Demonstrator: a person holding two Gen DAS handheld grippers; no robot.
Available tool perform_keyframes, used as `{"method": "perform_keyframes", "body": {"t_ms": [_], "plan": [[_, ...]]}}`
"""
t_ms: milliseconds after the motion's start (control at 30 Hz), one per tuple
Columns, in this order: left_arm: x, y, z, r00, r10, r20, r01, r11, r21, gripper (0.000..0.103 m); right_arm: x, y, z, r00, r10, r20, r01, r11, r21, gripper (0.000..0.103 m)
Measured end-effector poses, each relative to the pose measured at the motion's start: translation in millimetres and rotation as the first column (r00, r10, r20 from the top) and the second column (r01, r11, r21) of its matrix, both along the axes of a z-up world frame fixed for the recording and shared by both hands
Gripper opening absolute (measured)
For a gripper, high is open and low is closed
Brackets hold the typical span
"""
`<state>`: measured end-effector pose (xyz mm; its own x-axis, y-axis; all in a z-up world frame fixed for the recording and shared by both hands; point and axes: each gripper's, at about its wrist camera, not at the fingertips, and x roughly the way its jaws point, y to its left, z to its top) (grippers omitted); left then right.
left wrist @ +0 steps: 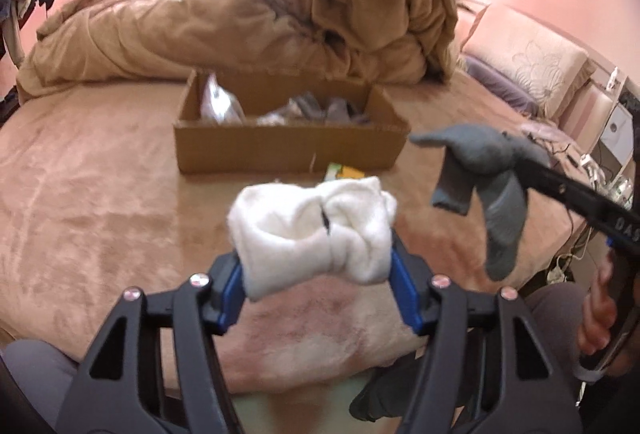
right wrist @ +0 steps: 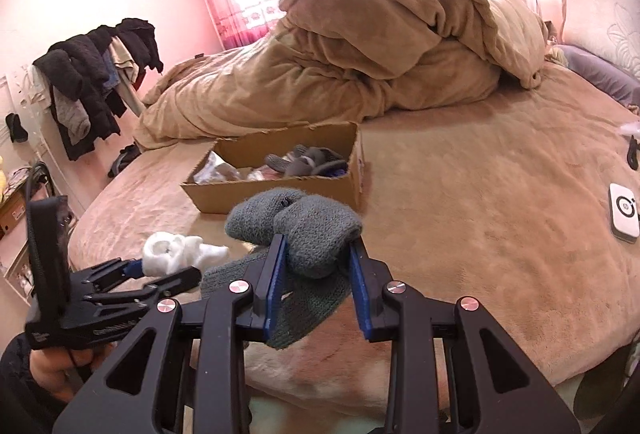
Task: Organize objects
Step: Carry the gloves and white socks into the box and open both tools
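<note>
My left gripper is shut on a rolled white sock bundle, held above the bed; the right wrist view shows that white bundle at lower left. My right gripper is shut on a grey sock bundle, whose loose ends hang down; in the left wrist view the grey bundle hangs at the right. Beyond both stands an open cardboard box on the bed, with several grey socks and a clear plastic bag inside.
A heaped tan duvet lies behind the box. A small green and yellow item lies just in front of the box. Pillows sit at the right. A white device lies on the bed's right side. Clothes hang at the left.
</note>
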<state>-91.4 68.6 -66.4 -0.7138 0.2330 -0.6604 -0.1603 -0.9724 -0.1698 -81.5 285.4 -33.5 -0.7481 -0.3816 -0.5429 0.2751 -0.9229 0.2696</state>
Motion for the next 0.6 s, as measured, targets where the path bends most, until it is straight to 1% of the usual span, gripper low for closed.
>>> {"method": "perform_keyframes", "body": {"t_ms": [167,300,500,600], "plan": [[10,-12,32,0.998,0.006,-0.061,-0.005,1.0,0.012,0.062,7,-12,21,0.998,0.028,-0.048,-0.028,1.0,0.004,0.032],[14,-20,50,0.995,0.013,-0.1,-0.012,1.0,0.009,0.063,9,-17,35,0.996,0.053,-0.072,-0.055,0.998,-0.021,0.032],[2,-35,74,0.987,0.028,-0.155,-0.024,0.999,0.03,0.063,2,-29,59,0.99,0.073,-0.125,-0.074,0.997,-0.004,0.032],[-7,-39,84,0.982,0.031,-0.187,-0.027,0.999,0.025,0.063,-9,-33,69,0.987,0.074,-0.142,-0.074,0.997,0.006,0.032]]}}
